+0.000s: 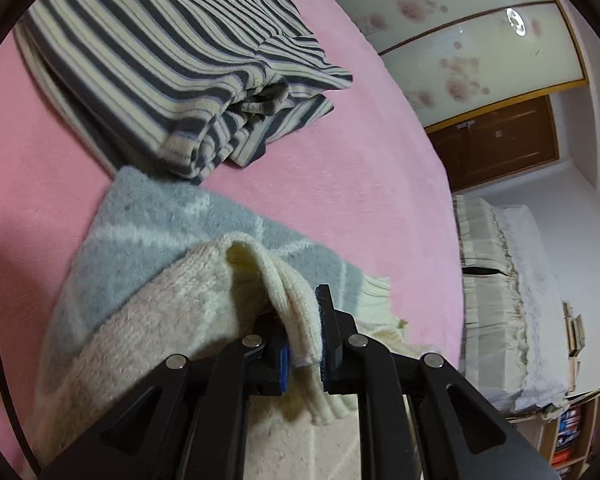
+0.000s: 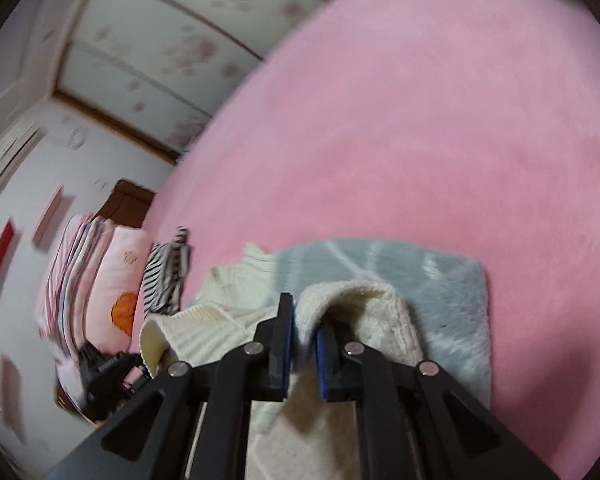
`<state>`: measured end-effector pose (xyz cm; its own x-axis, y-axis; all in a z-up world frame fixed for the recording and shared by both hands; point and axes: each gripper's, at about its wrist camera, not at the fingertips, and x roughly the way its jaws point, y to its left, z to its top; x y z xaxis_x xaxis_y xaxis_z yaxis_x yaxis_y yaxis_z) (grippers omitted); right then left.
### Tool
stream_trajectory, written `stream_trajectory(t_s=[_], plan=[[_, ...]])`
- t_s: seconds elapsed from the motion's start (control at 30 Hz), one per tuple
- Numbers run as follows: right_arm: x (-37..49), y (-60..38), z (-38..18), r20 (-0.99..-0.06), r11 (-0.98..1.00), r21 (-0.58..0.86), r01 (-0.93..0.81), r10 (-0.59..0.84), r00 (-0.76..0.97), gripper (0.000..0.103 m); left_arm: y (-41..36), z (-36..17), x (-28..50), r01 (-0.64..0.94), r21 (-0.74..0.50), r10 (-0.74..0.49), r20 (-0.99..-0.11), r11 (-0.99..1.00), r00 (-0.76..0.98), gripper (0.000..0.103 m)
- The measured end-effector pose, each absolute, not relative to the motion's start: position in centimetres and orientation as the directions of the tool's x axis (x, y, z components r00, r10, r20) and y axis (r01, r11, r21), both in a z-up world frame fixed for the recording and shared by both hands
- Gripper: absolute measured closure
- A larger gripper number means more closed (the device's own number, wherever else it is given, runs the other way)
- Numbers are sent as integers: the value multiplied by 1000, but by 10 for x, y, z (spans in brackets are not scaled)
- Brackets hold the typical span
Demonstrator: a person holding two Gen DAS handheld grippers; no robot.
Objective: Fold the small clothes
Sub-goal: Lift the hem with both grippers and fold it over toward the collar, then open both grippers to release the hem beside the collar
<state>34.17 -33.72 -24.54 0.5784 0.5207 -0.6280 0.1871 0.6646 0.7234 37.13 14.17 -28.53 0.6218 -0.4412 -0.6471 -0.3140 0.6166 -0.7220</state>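
Observation:
A small cream knit sweater (image 1: 148, 320) with a fuzzy grey front panel (image 1: 148, 232) crossed by white lines lies on the pink bed cover (image 1: 320, 184). My left gripper (image 1: 300, 320) is shut on a folded cream edge of it, and the cloth drapes over the left finger. In the right wrist view my right gripper (image 2: 304, 312) pinches another cream fold of the sweater (image 2: 380, 308), which hoods its right finger. The grey panel (image 2: 448, 292) lies flat beyond it. The picture there is blurred.
A folded grey-and-cream striped garment (image 1: 160, 52) rests further up the bed and shows small at the bed's left edge (image 2: 166, 272). Beside the bed stand stacked bedding (image 1: 500, 280), bookshelves (image 1: 572, 432), a flowered wardrobe (image 1: 460, 40) and piled pink pillows (image 2: 92, 280).

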Motion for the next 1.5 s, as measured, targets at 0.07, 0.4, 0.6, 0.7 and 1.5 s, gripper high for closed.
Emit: stream_trajectory(t_s=[0.07, 0.4, 0.6, 0.7, 1.5], plan=[[345, -339, -250, -626, 646, 735, 205, 533, 569, 90, 137, -283, 373, -304, -707, -431, -656, 638, 620, 92], [344, -353, -222, -583, 586, 779, 224, 543, 605, 42, 131, -265, 379, -325, -687, -395, -671, 650, 628, 84], [333, -358, -200, -639, 689, 689, 224, 431, 638, 42, 148, -231, 369, -364, -652, -250, -653, 665, 715, 41], [325, -349, -189, -667, 767, 614, 188, 376, 643, 42, 148, -217, 373, -367, -615, -212, -667, 698, 714, 41], [253, -236, -61, -716, 989, 141, -35, 126, 686, 42, 79, -65, 280, -41, -199, -117, -717, 979, 687, 0]])
